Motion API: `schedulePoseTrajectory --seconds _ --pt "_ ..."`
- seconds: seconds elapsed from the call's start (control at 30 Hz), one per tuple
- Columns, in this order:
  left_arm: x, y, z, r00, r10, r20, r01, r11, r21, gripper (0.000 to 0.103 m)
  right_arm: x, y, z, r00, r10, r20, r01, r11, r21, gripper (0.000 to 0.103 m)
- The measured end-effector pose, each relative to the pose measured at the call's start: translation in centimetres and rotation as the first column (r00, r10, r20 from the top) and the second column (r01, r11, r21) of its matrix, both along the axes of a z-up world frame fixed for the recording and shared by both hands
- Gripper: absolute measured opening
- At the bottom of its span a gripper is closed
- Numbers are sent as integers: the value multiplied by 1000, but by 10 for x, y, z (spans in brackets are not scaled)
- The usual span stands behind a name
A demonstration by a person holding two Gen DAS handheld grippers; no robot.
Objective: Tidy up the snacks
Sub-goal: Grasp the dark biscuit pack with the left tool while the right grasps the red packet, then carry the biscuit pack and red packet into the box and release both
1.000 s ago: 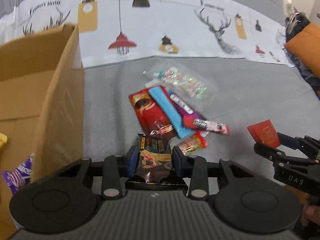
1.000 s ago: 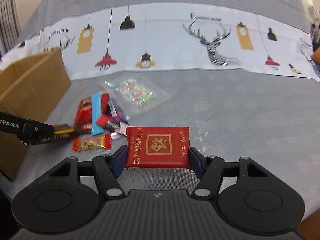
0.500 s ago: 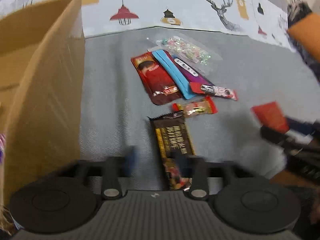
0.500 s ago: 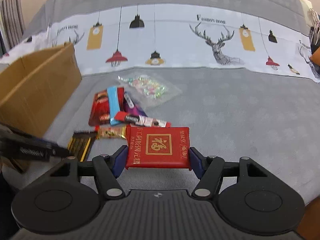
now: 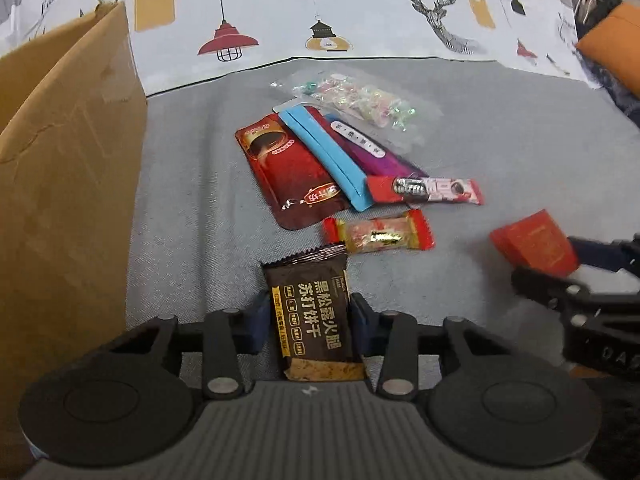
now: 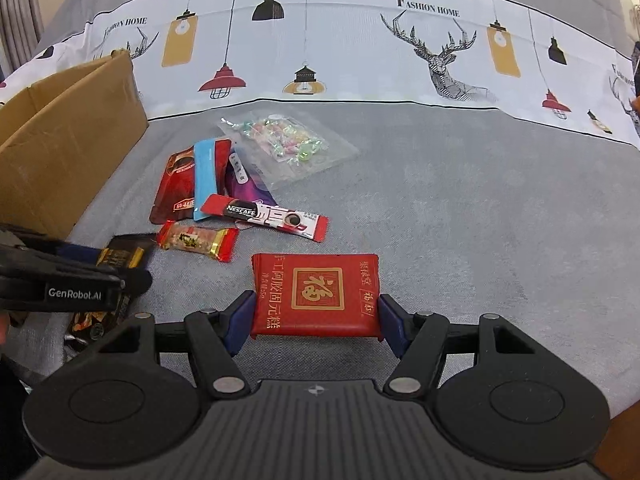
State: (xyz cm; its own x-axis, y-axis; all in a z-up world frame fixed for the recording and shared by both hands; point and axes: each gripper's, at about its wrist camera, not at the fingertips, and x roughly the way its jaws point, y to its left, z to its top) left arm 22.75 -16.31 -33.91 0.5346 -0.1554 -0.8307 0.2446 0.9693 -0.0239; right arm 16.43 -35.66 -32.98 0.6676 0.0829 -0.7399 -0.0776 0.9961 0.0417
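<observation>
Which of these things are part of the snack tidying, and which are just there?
Part of the job:
brown cracker packet, in the left gripper
red packet, in the right gripper
loose snack pile
cardboard box

Just there:
printed bedsheet
orange cushion

Left gripper (image 5: 310,322): dark grey ribbed housing, two round black discs at its sides, black linkage arms with silver pivot screws, dark blue finger pads (image 5: 258,320); seen from the right wrist view, its black side carries white "GenRobot.AI" lettering. Right gripper (image 6: 316,320): same build, ribbed grey body with a small white logo mark, black links, silver screws, blue pads (image 6: 390,328); white letters "DAS" show on its side in the left wrist view.
</observation>
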Motion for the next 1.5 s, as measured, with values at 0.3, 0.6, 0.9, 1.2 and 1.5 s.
schedulePoseTrajectory --seconds 0.3,0.6,0.9,1.2,1.5 --pt "-7 21 39 1000 18 8 -17 993 -115 43 -8 7 23 998 -2 66 0 999 34 67" --pt "-16 46 69 999 29 33 -22 981 -191 42 -23 43 47 992 0 123 -4 999 39 67" --pt "-35 87 135 985 68 159 -21 959 -283 42 -32 81 89 981 1 195 -15 998 68 67" --pt "-57 166 202 932 182 312 -72 940 -334 42 -36 156 154 946 100 308 -135 986 93 67" --pt "-57 263 229 867 325 378 -183 912 -366 42 -26 233 199 898 229 375 -281 956 89 67"
